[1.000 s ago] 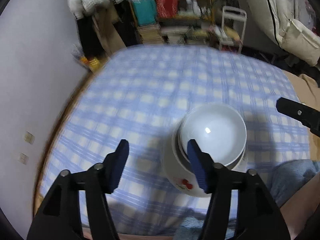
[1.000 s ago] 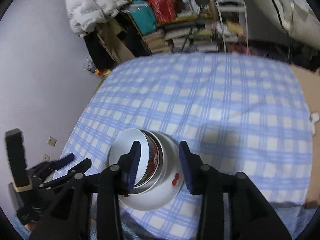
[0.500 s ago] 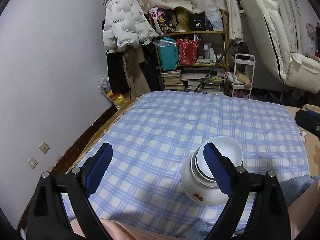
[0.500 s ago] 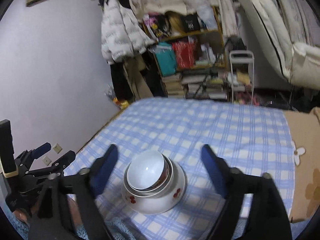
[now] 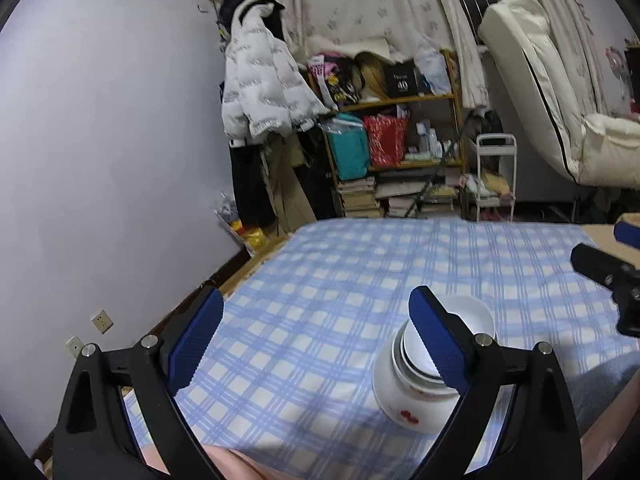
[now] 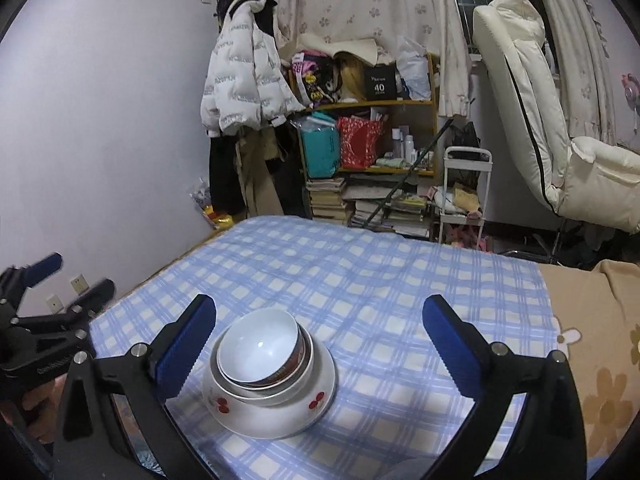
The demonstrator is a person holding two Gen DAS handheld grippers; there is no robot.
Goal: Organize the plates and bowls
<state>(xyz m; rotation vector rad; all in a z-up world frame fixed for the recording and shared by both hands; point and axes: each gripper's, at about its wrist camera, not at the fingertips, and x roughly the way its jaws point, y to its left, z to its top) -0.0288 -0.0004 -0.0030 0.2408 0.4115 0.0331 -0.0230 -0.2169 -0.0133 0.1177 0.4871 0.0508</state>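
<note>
A stack of nested bowls (image 6: 269, 372) stands on the blue checked cloth (image 6: 360, 288): a large white bowl with red cherries (image 6: 280, 412) at the bottom and smaller white bowls (image 6: 258, 346) inside it. The stack also shows in the left wrist view (image 5: 420, 376), partly behind the right finger. My left gripper (image 5: 316, 336) is open and empty, held above the cloth left of the stack; it also shows at the left of the right wrist view (image 6: 56, 284). My right gripper (image 6: 320, 340) is open wide and empty, raised behind the stack; its tip shows in the left wrist view (image 5: 600, 270).
A cluttered wooden shelf (image 6: 372, 160) with bags and books stands beyond the far edge. A white jacket (image 6: 240, 80) hangs on the left wall. A white chair (image 6: 532, 120) is at the right. A tan flowered blanket (image 6: 600, 340) lies right of the cloth.
Both grippers have opened wide and drawn back and up from the bowl stack. The stack stays on the cloth and looks smaller and farther in both views.
</note>
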